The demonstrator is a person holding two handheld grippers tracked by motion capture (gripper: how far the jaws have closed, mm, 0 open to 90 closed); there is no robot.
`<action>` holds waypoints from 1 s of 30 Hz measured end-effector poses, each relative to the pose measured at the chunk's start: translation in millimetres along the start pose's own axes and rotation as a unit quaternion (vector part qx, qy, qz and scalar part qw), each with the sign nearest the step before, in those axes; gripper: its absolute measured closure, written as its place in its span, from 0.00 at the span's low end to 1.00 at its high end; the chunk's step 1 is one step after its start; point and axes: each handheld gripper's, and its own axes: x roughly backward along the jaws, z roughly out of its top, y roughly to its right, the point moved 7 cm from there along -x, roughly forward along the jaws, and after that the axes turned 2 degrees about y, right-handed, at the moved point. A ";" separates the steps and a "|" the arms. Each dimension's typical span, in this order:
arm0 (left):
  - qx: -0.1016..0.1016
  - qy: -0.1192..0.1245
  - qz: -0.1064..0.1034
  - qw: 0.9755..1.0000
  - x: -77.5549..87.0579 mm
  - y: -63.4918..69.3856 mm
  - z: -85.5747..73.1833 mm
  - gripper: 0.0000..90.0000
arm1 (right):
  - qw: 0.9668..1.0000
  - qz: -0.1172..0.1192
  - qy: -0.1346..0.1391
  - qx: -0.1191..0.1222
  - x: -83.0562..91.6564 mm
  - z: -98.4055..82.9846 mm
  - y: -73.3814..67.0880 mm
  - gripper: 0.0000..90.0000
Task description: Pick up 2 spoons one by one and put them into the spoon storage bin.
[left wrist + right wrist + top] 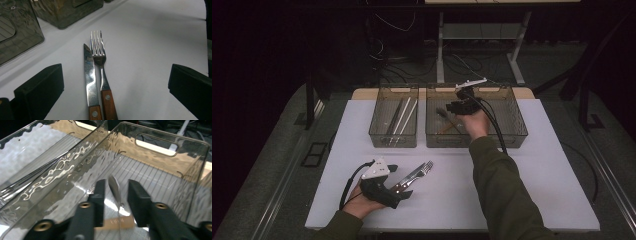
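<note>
The left gripper (404, 181) is resting low at the near edge of the white table (537, 165), its jaws spread wide and pinching nothing. Between those jaws, a knife (90, 80) and a fork (100, 62) are lying side by side on the table, touching along their length, wooden handles toward the gripper and tips pointing away from it. The knife is sitting on the left of the pair, the fork on the right. Beyond the tips, a narrow clear bin (394, 116) is standing with long pale sticks inside.

Farther right, the right gripper (113, 191) is reaching down into a wider clear bin (172, 145). Its jaws are standing partly open, with a spoon (114, 185) upright on edge in the gap between them. The pads are not pressing on it. The spoon's wooden handle is lying on the bin floor just below the jaws.
</note>
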 end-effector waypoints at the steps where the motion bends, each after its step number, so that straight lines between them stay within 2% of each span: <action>1: -0.001 -0.001 0.000 1.000 0.1 -0.3 -0.1 0.00 | 1.000 -0.001 0.002 0.001 1.5 -0.4 0.1 0.68; 4: 0.001 0.001 0.001 1.000 -0.4 -0.4 -0.2 0.00 | 1.000 0.002 0.004 -0.002 7.7 -2.2 1.2 0.59; 8: 0.002 0.000 0.003 1.000 -0.7 -0.2 -0.4 0.00 | 1.000 0.014 0.011 -0.005 18.7 -6.0 3.0 0.52; 10: 0.000 0.000 0.003 1.000 -0.8 -0.3 -0.6 0.00 | 0.999 0.029 0.016 -0.011 24.2 -7.8 1.8 0.49; 13: -0.001 -0.002 0.004 1.000 -0.5 -0.4 -0.7 0.00 | 0.999 0.042 0.021 -0.003 35.8 -11.5 0.0 0.43; 17: 0.007 0.002 0.004 1.000 -1.0 0.8 -0.5 0.00 | 0.998 0.061 0.027 0.006 51.1 -19.1 -3.7 0.39; 23: 0.009 0.002 0.004 1.000 -1.1 1.3 -0.7 0.00 | 0.995 0.089 0.049 0.015 73.7 -31.9 -4.5 0.31; 30: 0.009 0.001 0.006 1.000 -1.0 0.8 -1.2 0.00 | 0.993 0.095 0.061 0.028 92.2 -53.8 -5.2 0.22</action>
